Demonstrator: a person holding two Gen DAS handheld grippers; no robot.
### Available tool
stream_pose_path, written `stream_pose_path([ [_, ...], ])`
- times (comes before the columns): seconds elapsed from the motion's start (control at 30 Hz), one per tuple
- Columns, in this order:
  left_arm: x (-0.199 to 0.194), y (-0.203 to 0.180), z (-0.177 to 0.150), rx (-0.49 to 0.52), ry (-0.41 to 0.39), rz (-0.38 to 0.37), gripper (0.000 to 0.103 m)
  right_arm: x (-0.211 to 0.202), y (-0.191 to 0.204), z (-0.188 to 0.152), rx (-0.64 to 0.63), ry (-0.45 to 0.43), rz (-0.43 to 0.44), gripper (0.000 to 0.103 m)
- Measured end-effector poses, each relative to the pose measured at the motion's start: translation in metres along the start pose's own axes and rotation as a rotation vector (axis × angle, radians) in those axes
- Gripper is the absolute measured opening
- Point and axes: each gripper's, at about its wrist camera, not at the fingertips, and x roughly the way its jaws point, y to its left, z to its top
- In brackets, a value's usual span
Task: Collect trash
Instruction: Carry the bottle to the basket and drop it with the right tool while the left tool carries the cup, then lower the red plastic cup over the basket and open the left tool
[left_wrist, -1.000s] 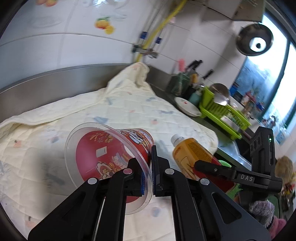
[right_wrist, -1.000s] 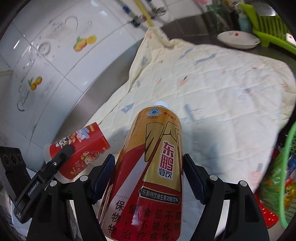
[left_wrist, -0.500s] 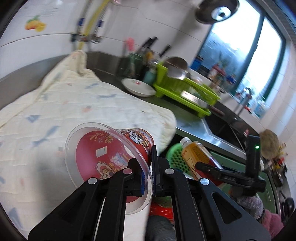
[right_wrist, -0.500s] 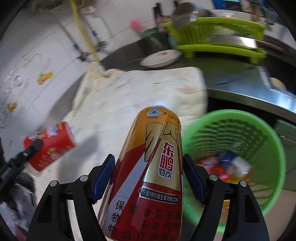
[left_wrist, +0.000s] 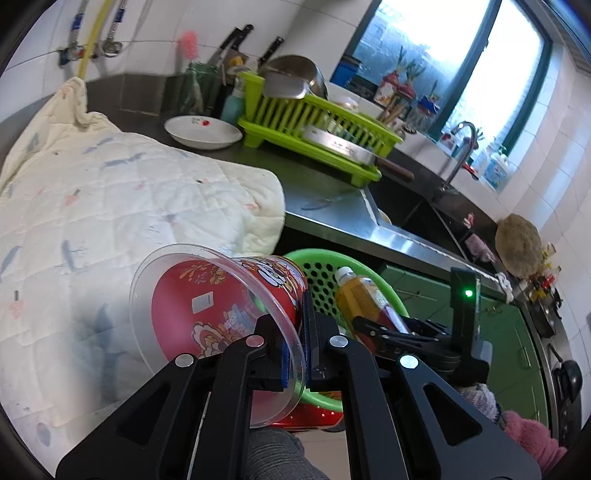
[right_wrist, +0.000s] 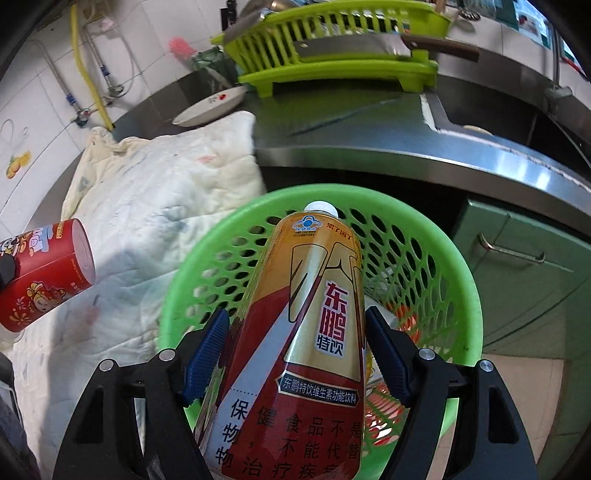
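My left gripper (left_wrist: 301, 332) is shut on the clear rim of a red plastic cup (left_wrist: 218, 314), which lies on its side with its mouth toward the camera, over the edge of the quilt. The same cup (right_wrist: 44, 273) shows at the left of the right wrist view. My right gripper (right_wrist: 295, 332) is shut on a gold and red drink bottle (right_wrist: 306, 332), white cap pointing away, held right above a green perforated waste basket (right_wrist: 465, 295). That bottle (left_wrist: 364, 299) and the basket (left_wrist: 321, 258) also appear in the left wrist view, just right of the cup.
A cream quilt (left_wrist: 110, 206) covers the steel counter (left_wrist: 332, 206) on the left. Behind stand a white dish (left_wrist: 201, 131), a lime dish rack (left_wrist: 317, 129) with a cleaver, and a sink (left_wrist: 417, 210). Green cabinet doors (right_wrist: 524, 280) lie under the counter. Some trash lies inside the basket.
Both grippers have swung right off the quilt toward the counter edge, carrying the cup and the bottle. The bottle is now over the green basket, which fills more of the right wrist view.
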Motion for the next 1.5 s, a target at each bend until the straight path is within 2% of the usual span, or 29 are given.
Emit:
stream_pose_path([
  [0.27,0.031,-0.018,-0.003,0.012,0.042,-0.038,0.004,0.006,-0.012,-0.001,-0.002,-0.009,-0.026,0.073],
  [0.7,0.083,-0.056,-0.02,0.043,0.123,-0.116,0.004,-0.046,-0.036,-0.001,-0.001,-0.104,-0.051,0.078],
  [1.07,0.114,-0.072,-0.035,0.064,0.194,-0.16,0.005,-0.082,-0.053,-0.007,0.011,-0.172,-0.08,0.08],
  [1.13,0.119,-0.073,-0.038,0.063,0.208,-0.163,0.01,-0.084,-0.053,-0.009,0.016,-0.175,-0.079,0.08],
  [1.2,0.123,-0.073,-0.041,0.054,0.222,-0.166,0.019,-0.085,-0.054,-0.011,0.021,-0.176,-0.077,0.08],
  [1.27,0.126,-0.072,-0.044,0.049,0.232,-0.17,0.037,-0.086,-0.055,-0.013,0.027,-0.179,-0.074,0.08],
  [1.5,0.123,-0.069,-0.048,0.049,0.231,-0.173,0.048,-0.089,-0.051,-0.016,0.034,-0.183,-0.072,0.08],
])
